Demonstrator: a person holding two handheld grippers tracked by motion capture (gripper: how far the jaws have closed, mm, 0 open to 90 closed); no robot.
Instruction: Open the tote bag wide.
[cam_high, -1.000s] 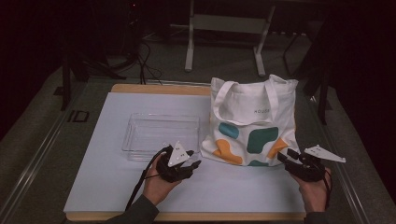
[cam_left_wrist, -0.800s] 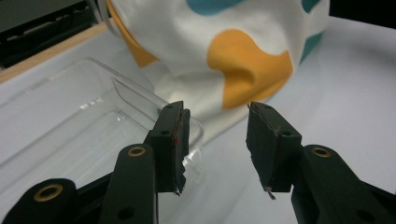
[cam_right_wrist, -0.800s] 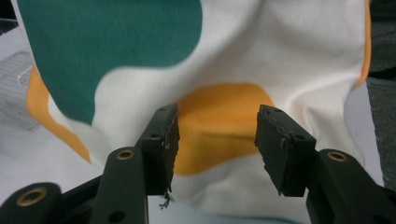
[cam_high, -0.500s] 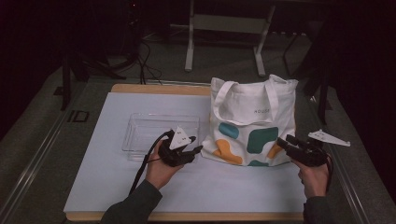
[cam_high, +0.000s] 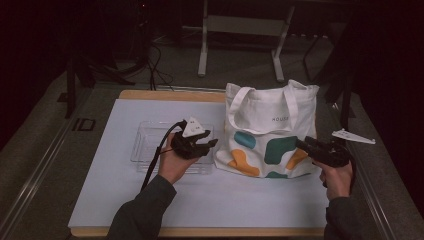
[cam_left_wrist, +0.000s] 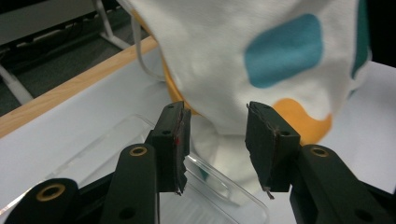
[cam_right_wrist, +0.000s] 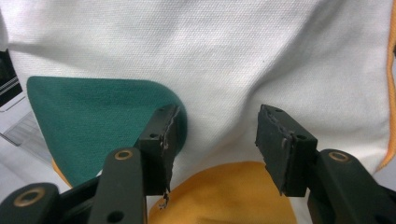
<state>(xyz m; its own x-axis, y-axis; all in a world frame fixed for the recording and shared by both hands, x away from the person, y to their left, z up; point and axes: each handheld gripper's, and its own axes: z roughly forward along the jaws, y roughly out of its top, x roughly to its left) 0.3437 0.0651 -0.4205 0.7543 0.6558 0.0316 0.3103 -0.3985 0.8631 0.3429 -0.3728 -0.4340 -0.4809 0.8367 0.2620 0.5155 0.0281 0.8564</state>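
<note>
A white tote bag (cam_high: 270, 117) with teal, green and orange patches stands upright on the right half of the white table top (cam_high: 240, 200). My left gripper (cam_high: 212, 143) hovers over the right end of a clear plastic tray (cam_high: 147, 142) and points at the bag's left side. Its jaws stand open and hold nothing. In the left gripper view the left gripper (cam_left_wrist: 217, 112) faces the bag (cam_left_wrist: 224, 51) across the tray's rim (cam_left_wrist: 233, 189). My right gripper (cam_high: 300, 143), open and empty, points at the bag's right lower corner. Close up, the right gripper (cam_right_wrist: 217, 114) faces the cloth (cam_right_wrist: 233, 46).
The table has a wooden edge (cam_high: 170, 95) at the back. Metal stand legs (cam_high: 202, 45) and cables (cam_high: 155, 65) are on the floor behind it. Grey rails (cam_high: 40, 165) run along both sides. Bare white surface lies in front of the bag and the tray.
Both hands have risen and moved in toward the bag. The left one went from the table's front up over the tray's right end. The right one shifted up and slightly left.
</note>
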